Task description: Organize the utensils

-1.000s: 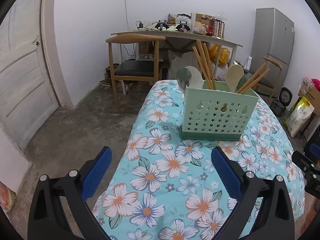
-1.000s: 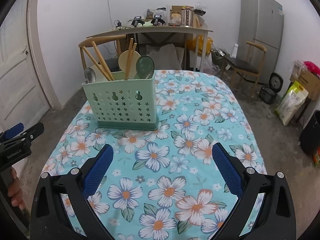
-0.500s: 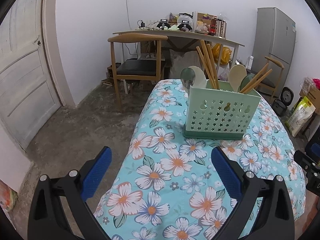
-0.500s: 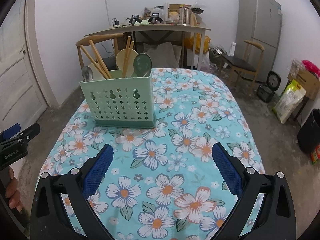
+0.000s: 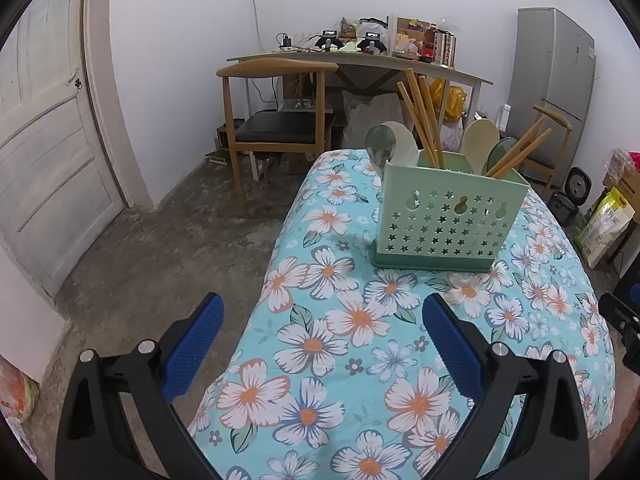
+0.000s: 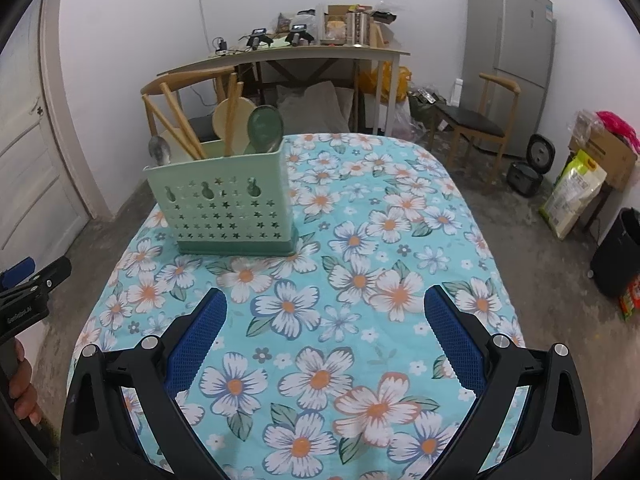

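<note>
**Utensils all standing in the holder, both claws empty**

On the worktop (image 6: 400, 240), covered by a turquoise cloth printed with white and orange flowers, a pale green plastic utensil holder with star-shaped cut-outs (image 6: 224, 204) stands upright toward the far left corner. Wooden chopsticks (image 6: 182, 126), a cream spoon (image 6: 234, 120), a dark green spoon (image 6: 265, 126) and a metal spoon (image 6: 159, 151) all sit in it, heads or tips up.

Left claw (image 5: 320, 344) and right claw (image 6: 325, 330) are both spread wide, pinching nothing, hovering over the near edge, well apart from the holder.

No loose utensil lies on the visible cloth, so the sorting looks essentially finished.

Dividers inside the holder are hidden, so which compartment each piece occupies cannot be told. The near corners are cut off by the claws.
</note>
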The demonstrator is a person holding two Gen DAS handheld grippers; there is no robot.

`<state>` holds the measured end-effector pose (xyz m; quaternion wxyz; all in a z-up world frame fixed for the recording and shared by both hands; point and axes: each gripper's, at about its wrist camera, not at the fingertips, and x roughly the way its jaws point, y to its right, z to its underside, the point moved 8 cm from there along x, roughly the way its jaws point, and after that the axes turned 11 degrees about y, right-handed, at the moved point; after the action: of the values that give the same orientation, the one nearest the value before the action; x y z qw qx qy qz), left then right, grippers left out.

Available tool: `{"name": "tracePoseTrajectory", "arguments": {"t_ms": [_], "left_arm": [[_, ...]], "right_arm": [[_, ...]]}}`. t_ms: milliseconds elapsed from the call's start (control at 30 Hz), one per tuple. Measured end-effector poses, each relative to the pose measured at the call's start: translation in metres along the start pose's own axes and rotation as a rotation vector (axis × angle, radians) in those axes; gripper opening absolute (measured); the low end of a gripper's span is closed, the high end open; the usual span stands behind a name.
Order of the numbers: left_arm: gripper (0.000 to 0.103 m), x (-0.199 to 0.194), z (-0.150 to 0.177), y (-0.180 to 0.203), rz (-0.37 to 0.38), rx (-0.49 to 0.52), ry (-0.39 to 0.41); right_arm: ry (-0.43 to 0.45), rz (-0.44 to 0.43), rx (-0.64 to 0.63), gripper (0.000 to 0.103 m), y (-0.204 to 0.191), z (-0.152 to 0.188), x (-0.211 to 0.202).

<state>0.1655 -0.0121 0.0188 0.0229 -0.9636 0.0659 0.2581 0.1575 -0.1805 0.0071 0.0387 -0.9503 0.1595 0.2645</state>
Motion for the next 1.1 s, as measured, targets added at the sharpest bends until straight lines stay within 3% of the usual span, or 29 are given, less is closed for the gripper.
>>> {"name": "tracePoseTrajectory", "arguments": {"t_ms": [367, 1100], "left_arm": [[0.097, 0.003, 0.001, -0.003, -0.014, 0.010, 0.003], [0.097, 0.003, 0.003, -0.012, -0.048, -0.004, -0.021]], "right_arm": [[0.003, 0.042, 0.035, 0.095, 0.023, -0.002, -0.002], [0.007, 0.029, 0.028, 0.095, 0.021, -0.002, -0.001]]}}
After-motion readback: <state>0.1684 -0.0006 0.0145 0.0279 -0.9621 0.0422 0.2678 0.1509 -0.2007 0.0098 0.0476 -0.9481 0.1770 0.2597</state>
